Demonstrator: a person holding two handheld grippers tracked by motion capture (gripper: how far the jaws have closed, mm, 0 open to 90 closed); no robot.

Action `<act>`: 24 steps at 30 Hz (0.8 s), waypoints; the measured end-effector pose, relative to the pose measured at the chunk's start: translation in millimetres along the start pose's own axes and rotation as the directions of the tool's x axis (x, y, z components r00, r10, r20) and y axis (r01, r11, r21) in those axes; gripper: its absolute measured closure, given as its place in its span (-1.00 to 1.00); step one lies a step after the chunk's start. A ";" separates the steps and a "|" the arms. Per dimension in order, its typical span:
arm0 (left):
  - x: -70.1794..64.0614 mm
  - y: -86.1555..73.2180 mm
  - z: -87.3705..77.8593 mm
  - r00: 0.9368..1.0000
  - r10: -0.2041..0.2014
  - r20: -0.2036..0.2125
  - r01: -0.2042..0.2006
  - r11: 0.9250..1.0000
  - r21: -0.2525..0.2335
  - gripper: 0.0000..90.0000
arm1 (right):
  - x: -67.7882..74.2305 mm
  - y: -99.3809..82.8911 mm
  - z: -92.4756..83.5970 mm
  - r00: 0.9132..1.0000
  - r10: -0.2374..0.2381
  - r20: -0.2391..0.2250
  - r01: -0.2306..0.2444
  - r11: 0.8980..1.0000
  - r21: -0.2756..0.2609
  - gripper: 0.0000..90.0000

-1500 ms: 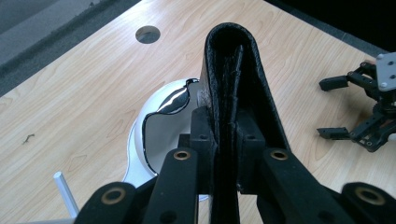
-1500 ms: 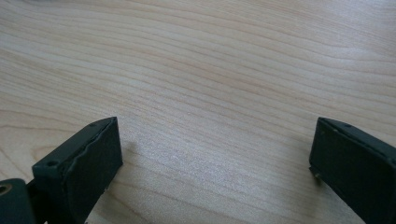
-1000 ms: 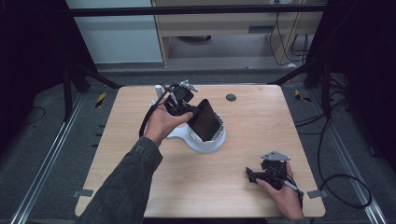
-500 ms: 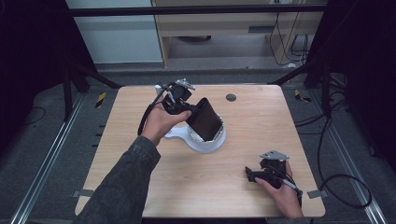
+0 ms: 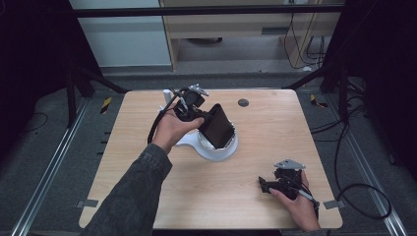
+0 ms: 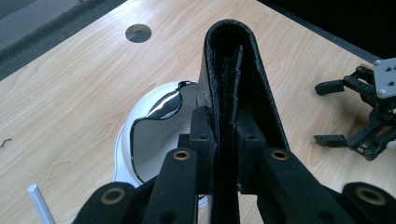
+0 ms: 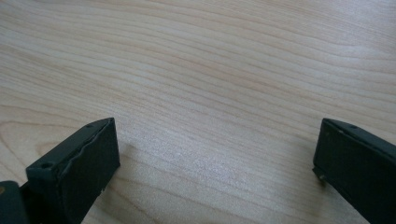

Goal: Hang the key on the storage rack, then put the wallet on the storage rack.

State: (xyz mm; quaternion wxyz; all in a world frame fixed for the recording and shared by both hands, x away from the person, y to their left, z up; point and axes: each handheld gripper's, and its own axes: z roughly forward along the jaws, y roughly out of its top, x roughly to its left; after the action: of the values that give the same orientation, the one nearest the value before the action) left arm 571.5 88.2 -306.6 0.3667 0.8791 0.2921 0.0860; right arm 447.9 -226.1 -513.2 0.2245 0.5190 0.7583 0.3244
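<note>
Nothing has moved. Left gripper (image 6: pixel 224 140) stays clamped on the black pouch (image 5: pixel 217 126) above the white bowl (image 5: pixel 220 151). Right gripper (image 7: pixel 215 158) rests wide open, empty, on the table (image 5: pixel 255 123).

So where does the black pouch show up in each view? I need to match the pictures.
High view: the black pouch sits centre-left, tilted above the white dish, clamped in the left claw.
Left gripper view: the pouch stands upright in the centre, pinched between the jaws.
Right gripper view: bare table wood between open jaws; no pouch.
Shared landmark: the round table hole.
</note>
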 end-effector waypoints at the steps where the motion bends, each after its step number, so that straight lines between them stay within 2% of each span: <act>1: -0.2 0.2 0.1 1.000 0.000 0.000 0.000 1.000 0.000 0.79 | 0.0 -0.2 -0.2 1.000 -0.001 0.000 0.001 1.000 0.000 -0.99; 9: 6.1 1.1 1.1 1.000 -0.021 0.024 0.020 1.000 0.003 0.79 | 0.1 -0.1 -0.1 1.000 0.000 0.001 0.000 1.000 0.000 -0.99; 14: 9.6 1.7 2.6 1.000 -0.023 -0.015 0.023 1.000 0.018 0.79 | 0.0 -0.1 -0.1 1.000 -0.001 0.000 0.001 1.000 0.000 -0.99; 17: 9.9 1.7 2.6 0.999 -0.027 -0.019 0.027 0.999 0.018 0.78 | 0.1 -0.1 -0.1 1.000 0.000 0.001 0.000 1.000 0.000 -0.99; 19: 8.8 2.1 2.4 0.999 -0.015 -0.035 0.016 1.000 0.020 0.76 | 0.0 -0.1 -0.1 1.000 -0.001 0.001 0.001 1.000 0.000 -0.99; 24: 12.9 3.2 -1.0 0.997 -0.022 -0.075 0.021 1.000 -0.014 0.59 | 0.0 -0.1 -0.1 1.000 0.000 0.000 0.000 1.000 0.000 -0.99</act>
State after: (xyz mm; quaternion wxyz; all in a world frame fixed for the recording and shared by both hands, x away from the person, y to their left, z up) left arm 583.1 94.4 -304.5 0.3621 0.8696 0.3145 0.1170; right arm 447.7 -226.1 -513.2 0.2247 0.5191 0.7583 0.3242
